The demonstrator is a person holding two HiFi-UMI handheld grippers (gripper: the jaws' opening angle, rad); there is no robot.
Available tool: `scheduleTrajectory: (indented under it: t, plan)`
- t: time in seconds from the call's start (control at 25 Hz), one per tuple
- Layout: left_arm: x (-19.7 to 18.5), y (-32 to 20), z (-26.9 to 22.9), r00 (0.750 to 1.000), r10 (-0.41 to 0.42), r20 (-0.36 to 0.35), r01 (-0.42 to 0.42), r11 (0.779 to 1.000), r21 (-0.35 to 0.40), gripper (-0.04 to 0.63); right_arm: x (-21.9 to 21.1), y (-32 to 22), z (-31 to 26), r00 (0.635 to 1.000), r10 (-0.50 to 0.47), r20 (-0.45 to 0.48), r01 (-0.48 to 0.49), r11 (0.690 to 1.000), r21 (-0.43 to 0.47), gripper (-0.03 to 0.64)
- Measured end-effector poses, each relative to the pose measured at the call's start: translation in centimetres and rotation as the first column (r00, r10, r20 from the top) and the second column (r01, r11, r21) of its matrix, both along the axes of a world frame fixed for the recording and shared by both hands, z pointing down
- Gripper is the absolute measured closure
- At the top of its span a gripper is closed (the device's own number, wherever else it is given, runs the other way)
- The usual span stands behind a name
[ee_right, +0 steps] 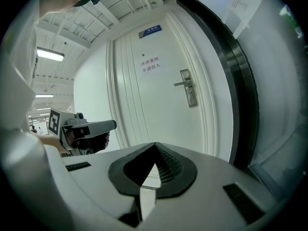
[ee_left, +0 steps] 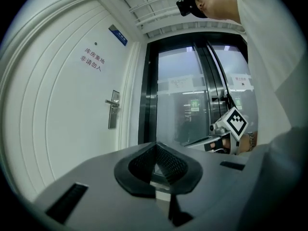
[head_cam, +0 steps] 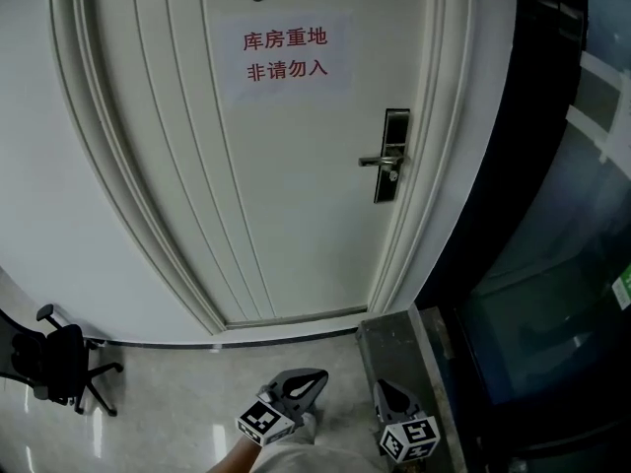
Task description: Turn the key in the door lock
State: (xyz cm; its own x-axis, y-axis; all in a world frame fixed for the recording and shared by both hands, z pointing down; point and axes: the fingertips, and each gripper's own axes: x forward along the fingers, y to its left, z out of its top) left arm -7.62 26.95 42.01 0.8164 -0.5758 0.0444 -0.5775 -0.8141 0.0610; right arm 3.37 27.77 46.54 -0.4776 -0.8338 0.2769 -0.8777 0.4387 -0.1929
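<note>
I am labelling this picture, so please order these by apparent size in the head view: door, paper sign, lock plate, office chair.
1. door, by far the largest.
2. paper sign and office chair: they look about alike, so I leave them unranked.
3. lock plate, the smallest.

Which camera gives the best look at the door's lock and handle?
The head view: the lock plate with its lever faces the camera head-on and looks largest. The left gripper view catches it small and at a slant; the right gripper view shows it clearly but smaller.
</note>
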Motion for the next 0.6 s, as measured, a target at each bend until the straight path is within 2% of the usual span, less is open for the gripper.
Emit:
scheduleTrajectory:
  t: [0.12,0.2,0.36,0.6]
  plan:
    - [0.4,-4.5,-0.4,0.997,0.043,-0.056,-0.044,0.999,-0.012,0.592,-0.3,-3.7,-0.2,0.999,0.017,-0.036,-0.017,1.000,-0.004,0.624]
    - [0.6,-7.8,-1.1,0.994,0.069,-0.085,-0.069,0.998,0.006,0.592,-0.2,-6.3,-0.7,0.998,0.036,-0.058,-0.036,0.999,0.003,0.624]
    - [0.7,-14.3,-3.1,0.989,0.124,-0.077,-0.119,0.991,0.069,0.592,0.2,-12.1,-2.1,0.992,0.094,-0.079,-0.091,0.995,0.035,0.624]
    - [-0.4,-21.5,-4.3,0.982,0.149,-0.118,-0.137,0.985,0.100,0.592,-0.7,-18.5,-2.3,0.986,0.148,-0.073,-0.144,0.988,0.057,0.624]
